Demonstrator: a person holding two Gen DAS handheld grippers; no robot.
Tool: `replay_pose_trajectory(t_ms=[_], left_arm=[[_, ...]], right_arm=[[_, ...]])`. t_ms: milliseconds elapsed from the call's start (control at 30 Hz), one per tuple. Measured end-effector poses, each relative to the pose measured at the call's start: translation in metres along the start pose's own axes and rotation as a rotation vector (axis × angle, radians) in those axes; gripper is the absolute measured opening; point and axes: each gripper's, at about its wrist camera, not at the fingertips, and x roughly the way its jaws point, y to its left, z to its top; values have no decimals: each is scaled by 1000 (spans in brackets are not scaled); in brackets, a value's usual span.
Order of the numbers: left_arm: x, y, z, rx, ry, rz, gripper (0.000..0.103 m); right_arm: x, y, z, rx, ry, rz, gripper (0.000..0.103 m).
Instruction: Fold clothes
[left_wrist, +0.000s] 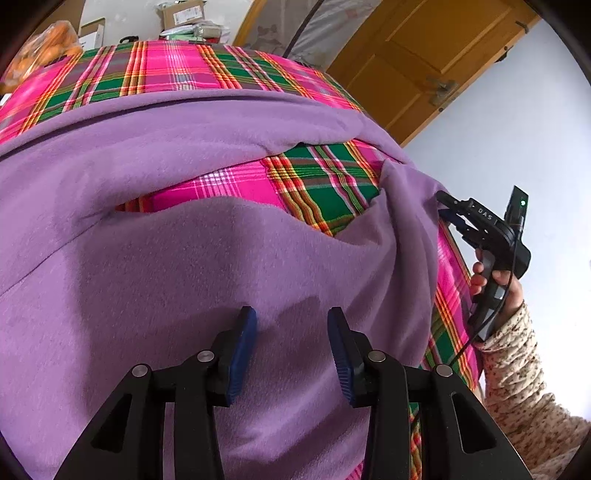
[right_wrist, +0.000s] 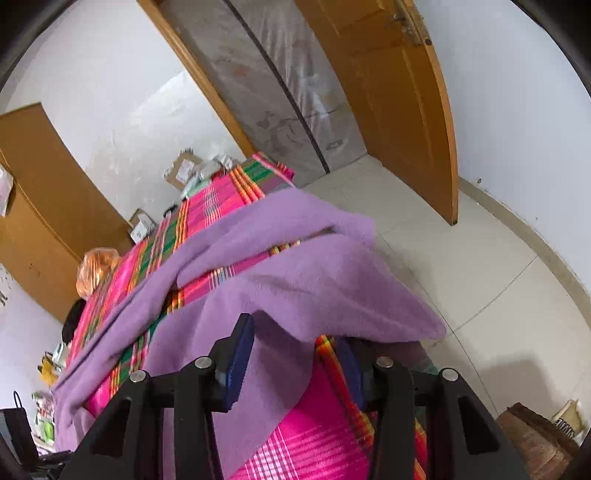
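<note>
A purple fleece garment (left_wrist: 184, 258) lies spread and rumpled over a table covered in pink and green plaid cloth (left_wrist: 166, 70). A gap in the garment shows the plaid beneath. My left gripper (left_wrist: 291, 321) hovers open just above the purple fabric, its blue pads clear of it. My right gripper (left_wrist: 445, 206) is at the garment's right edge, where the fabric bunches. In the right wrist view the right gripper (right_wrist: 291, 332) stands open. A fold of the garment (right_wrist: 314, 280) lies between its fingers and drapes over the right one.
A hand (left_wrist: 506, 280) in a speckled sleeve holds the right gripper beside the table's edge. An orange bag (left_wrist: 44, 44) and cardboard boxes (left_wrist: 181, 14) sit at the table's far end. A wooden door (right_wrist: 406, 110) and tiled floor (right_wrist: 480, 277) lie to the right.
</note>
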Motion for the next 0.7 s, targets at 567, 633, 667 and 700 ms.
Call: replay_pose_trajectory(t_ms=[567,633,667,700], left_arm=[[13,-13,21,10,6,23,42],[14,-20,27,36,-1,34,42],[15,-24,30,50,-5,39,42],[15,-27,33,63,-9,44,42]], right_arm=[[-33,-23,-3,6,-33,-24,12],[-26,-21,-6,1,-6,-11,31],[-22,-19,-8,-7,9,-4,40],[-18,-18,-9,-16,25,2,42]])
